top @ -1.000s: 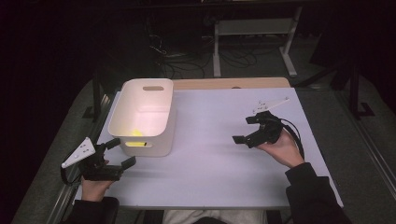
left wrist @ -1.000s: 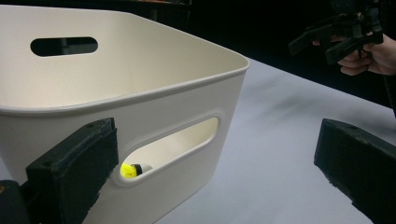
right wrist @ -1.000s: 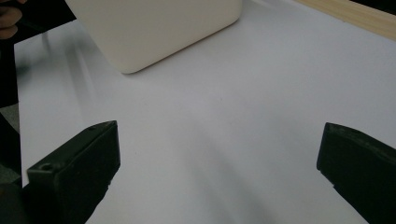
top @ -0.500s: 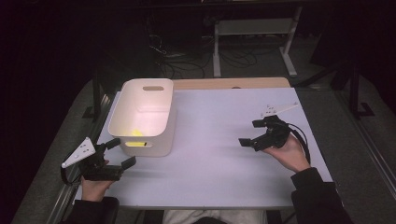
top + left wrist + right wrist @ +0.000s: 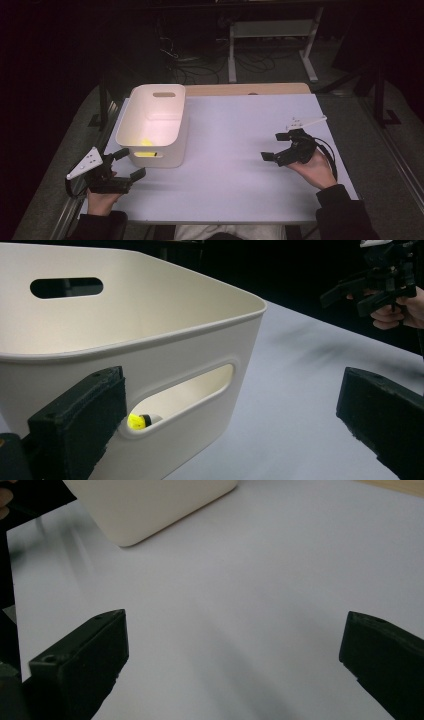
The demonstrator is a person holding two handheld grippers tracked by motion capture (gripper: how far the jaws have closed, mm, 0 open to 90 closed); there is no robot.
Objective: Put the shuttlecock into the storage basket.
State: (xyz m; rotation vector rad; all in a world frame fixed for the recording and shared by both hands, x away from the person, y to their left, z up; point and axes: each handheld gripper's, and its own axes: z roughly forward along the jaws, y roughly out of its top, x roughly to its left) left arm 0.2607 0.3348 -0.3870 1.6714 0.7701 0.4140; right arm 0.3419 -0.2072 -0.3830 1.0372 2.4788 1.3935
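Both grippers gape empty — left gripper (image 5: 125, 165) beside bin (image 5: 172, 160)

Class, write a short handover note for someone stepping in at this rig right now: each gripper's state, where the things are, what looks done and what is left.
Left gripper: open, holding nothing, at the near left of the table, just in front of the white bin; one jaw sits close by the bin's near handle slot.
Right gripper: open, holding nothing, over the bare right side of the white table, well away from the bin.
Yellow item: lies inside the bin at its near end, visible through the handle slot; too small to identify.
Done: the yellow item is in the bin.
Left: likely nothing more to load, or perhaps moving the bin.
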